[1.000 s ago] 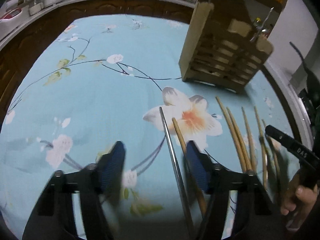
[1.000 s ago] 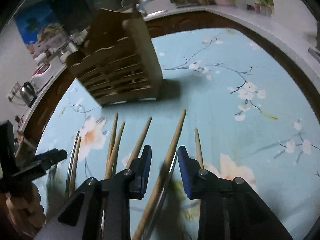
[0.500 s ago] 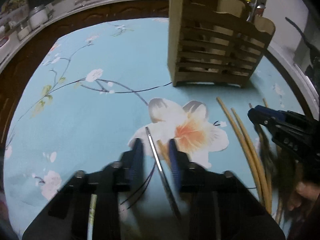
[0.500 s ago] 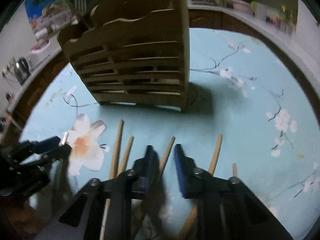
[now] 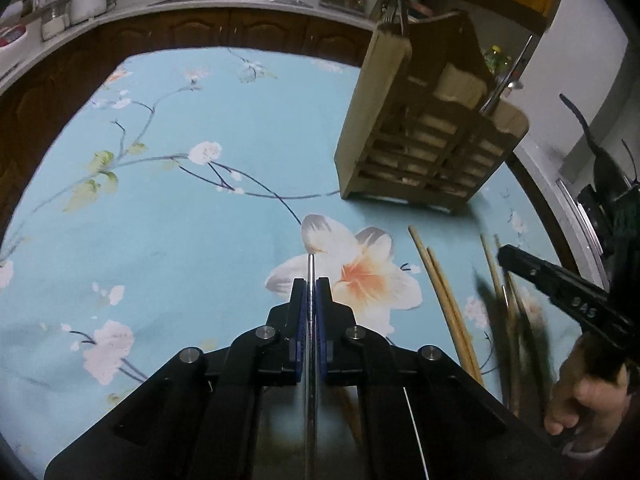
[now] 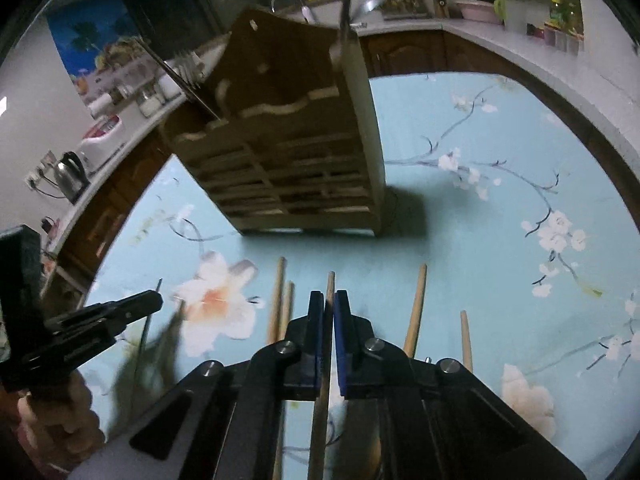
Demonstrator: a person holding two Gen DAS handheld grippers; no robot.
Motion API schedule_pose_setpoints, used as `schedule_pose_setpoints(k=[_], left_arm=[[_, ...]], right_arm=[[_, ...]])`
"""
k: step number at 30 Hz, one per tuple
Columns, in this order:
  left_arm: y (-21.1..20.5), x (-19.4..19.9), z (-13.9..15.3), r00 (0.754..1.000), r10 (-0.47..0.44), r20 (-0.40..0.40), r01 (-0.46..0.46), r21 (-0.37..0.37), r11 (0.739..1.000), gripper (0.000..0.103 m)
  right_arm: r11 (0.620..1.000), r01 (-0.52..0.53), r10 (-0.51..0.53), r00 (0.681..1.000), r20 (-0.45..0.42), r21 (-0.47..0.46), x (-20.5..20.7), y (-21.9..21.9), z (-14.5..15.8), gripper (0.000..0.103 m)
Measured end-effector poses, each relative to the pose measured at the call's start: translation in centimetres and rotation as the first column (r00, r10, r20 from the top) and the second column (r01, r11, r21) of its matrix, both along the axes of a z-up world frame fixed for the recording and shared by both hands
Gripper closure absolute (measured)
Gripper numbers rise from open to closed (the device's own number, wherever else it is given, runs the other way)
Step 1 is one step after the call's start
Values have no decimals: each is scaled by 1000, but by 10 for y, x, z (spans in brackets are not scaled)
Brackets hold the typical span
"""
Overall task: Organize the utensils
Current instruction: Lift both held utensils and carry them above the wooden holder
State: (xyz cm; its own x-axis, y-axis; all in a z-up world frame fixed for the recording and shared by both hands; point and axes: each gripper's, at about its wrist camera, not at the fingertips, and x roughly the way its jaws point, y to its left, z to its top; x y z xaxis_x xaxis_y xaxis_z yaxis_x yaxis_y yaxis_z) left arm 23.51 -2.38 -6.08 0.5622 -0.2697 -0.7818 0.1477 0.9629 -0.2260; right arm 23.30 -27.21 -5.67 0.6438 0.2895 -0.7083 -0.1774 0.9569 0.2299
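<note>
Kitchen counters curve round the far side, and nearer in a blue floral tablecloth (image 5: 192,216) carries all the action. Left gripper (image 5: 311,280) has its blue pads pinched tight on a metal chopstick (image 5: 310,268), the thin rod running straight out between the fingers with its tip over the big white-and-orange flower. Right gripper (image 6: 329,294) is clamped just as narrowly on a wooden chopstick (image 6: 329,280), tip poking out past the fingers. Both sticks are held near the cloth, short of the wooden slatted holder (image 6: 304,152) that stands at the far side of the table, with a fork (image 6: 176,70) and other metal handles already leaning out of it.

Now, the risks. That metal rod is slim and smooth, gripped near one end, so I'd judge it could swivel or slip through the pads once it is tipped upright. The wooden stick is long too; swung carelessly, its trailing end may sweep the neighbours.

And there are neighbours: two loose chopsticks (image 5: 440,288) lie on the cloth right of the flower, with more (image 6: 416,304) either side of the right gripper. The two grippers sit close together, so they could clash on the way to the holder, and the handles already sticking out may block a clean drop.
</note>
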Motion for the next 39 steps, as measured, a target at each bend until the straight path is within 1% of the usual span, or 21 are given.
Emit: schedule_pose_setpoints(k=[3, 8, 13, 15, 21, 24, 28, 39], left_arm=[[4, -9, 15, 1000, 5, 27, -4, -40, 999, 99], [10, -36, 56, 993, 1, 119, 7, -66, 998, 99], [15, -66, 94, 978, -6, 207, 24, -85, 996, 99], [18, -77, 106, 973, -9, 231, 32, -95, 995, 99], [20, -96, 134, 954, -17, 300, 49, -99, 994, 99], [22, -101, 145, 945, -16, 326, 53, -105, 993, 99], [25, -100, 157, 935, -6, 355, 51, -115, 992, 99], [27, -79, 178, 917, 18, 399, 45, -148, 988, 99]], right_arm=[[1000, -6, 5, 999, 35, 25, -13, -2, 17, 98], [999, -17, 12, 995, 102, 48, -33, -3, 45, 98], [997, -27, 14, 984, 179, 67, -57, -5, 74, 98], [997, -34, 19, 977, 214, 70, -68, -8, 88, 98], [996, -42, 17, 956, 292, 77, -83, -13, 119, 98], [996, -36, 8, 947, 322, 80, -83, -16, 130, 98], [995, -31, -2, 939, 345, 90, -82, -19, 138, 98], [994, -14, -29, 922, 385, 110, -71, -22, 154, 98]])
